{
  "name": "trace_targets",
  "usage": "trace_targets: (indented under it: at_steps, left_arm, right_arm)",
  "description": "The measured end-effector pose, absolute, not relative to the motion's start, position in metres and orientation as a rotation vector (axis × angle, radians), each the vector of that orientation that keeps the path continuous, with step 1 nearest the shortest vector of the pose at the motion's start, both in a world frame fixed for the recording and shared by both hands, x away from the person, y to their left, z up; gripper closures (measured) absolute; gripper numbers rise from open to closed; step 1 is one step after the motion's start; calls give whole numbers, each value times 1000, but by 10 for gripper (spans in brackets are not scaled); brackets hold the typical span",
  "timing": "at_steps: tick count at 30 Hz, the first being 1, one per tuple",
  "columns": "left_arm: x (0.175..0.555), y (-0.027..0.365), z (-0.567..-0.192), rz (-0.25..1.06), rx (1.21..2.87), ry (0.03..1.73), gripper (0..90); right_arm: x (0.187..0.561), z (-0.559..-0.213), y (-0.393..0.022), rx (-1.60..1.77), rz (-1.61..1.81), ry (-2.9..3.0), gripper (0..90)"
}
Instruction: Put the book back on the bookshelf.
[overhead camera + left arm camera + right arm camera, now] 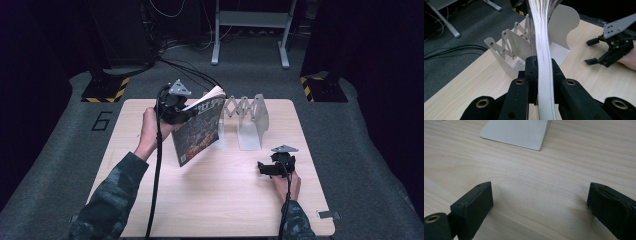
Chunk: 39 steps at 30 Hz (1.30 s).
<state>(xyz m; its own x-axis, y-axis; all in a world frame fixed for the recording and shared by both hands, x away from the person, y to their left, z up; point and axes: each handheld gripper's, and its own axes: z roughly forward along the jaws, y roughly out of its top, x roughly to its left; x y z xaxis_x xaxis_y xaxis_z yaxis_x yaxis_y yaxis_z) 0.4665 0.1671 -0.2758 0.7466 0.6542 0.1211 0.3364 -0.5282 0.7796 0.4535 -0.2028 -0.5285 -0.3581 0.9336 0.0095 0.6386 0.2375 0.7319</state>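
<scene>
High view: the left tongs grip a magazine by its edge, jaws clamped on the pages, holding it tilted above the table just in front of a white folding book rack. The right tongs rest low on the table, jaws spread wide with nothing between them, well apart from the magazine, the rack's base plate just ahead of them.

Digit "6" showing on grey floor mat, at about 9 o'clock from table. Magazine cover carrying large title lettering along top edge, too blurred for reading. Nothing legible showing in either gripper view.
</scene>
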Motion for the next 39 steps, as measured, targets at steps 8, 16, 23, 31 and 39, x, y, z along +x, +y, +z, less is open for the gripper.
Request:
trace_targets:
  at_steps: [8,16,23,31,39]
  left_arm:
    - [476,161,-281,536,2141,786,824]
    - [487,157,-288,542,2097,841,824]
    - [492,157,-291,554,2059,878,824]
    - [498,149,-297,580,2034,918,824]
    - [505,141,-306,606,1969,974,824]
  right_arm:
    - [454,-528,-203,1440,915,2083,60]
    - [454,-528,-203,1442,915,2081,61]
    - [453,-528,-203,1446,916,2079,61]
    - [454,-528,-203,1450,918,2076,61]
    - [454,-528,-203,1449,921,2079,61]
